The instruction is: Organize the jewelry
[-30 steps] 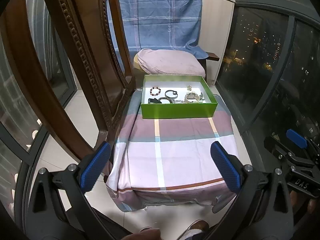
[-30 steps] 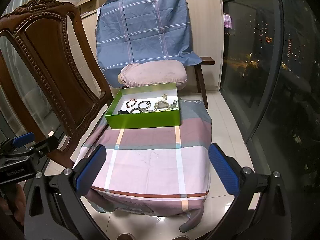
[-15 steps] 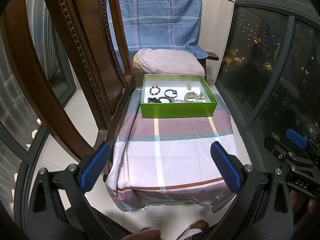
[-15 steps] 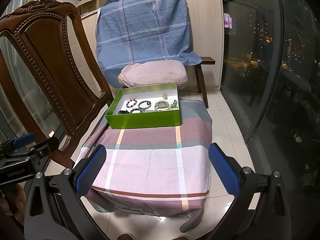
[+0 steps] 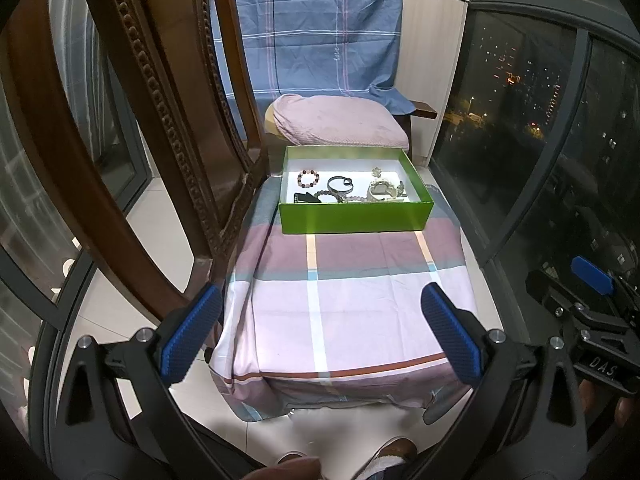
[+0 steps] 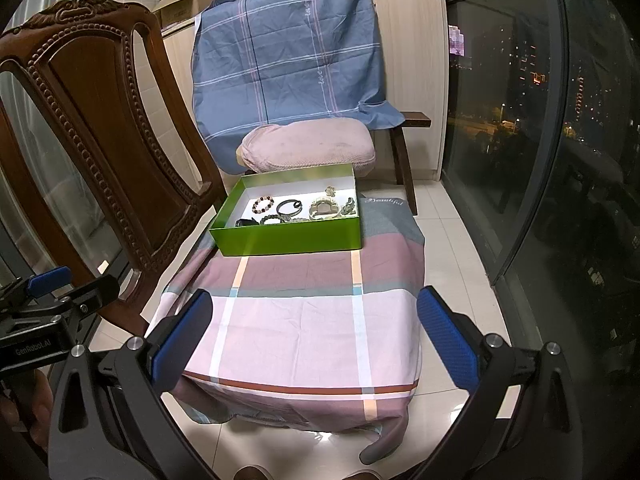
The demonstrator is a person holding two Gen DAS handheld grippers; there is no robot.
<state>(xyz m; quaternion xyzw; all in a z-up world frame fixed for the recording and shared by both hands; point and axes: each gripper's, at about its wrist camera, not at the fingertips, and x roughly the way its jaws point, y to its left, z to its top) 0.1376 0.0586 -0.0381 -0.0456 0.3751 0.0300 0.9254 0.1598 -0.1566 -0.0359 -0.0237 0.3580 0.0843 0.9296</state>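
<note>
A green box (image 5: 356, 218) (image 6: 288, 236) with a white inside stands at the far end of a small table under a pink plaid cloth (image 5: 352, 304) (image 6: 300, 320). In it lie a red bead bracelet (image 5: 308, 178) (image 6: 263, 204), a dark bangle (image 5: 340, 184) (image 6: 290, 206), a pale chunky piece (image 5: 382, 190) (image 6: 323, 208) and other jewelry. My left gripper (image 5: 320, 332) is open and empty, held over the table's near end. My right gripper (image 6: 314, 336) is open and empty, likewise at the near end, far from the box.
A carved wooden chair (image 5: 132, 128) (image 6: 92, 128) stands close on the left of the table. Behind the box are a pink pillow (image 5: 340, 126) (image 6: 308, 148) and a blue plaid cloth (image 5: 312, 28) (image 6: 288, 60). Dark glass windows (image 6: 560, 140) run along the right. Tiled floor surrounds the table.
</note>
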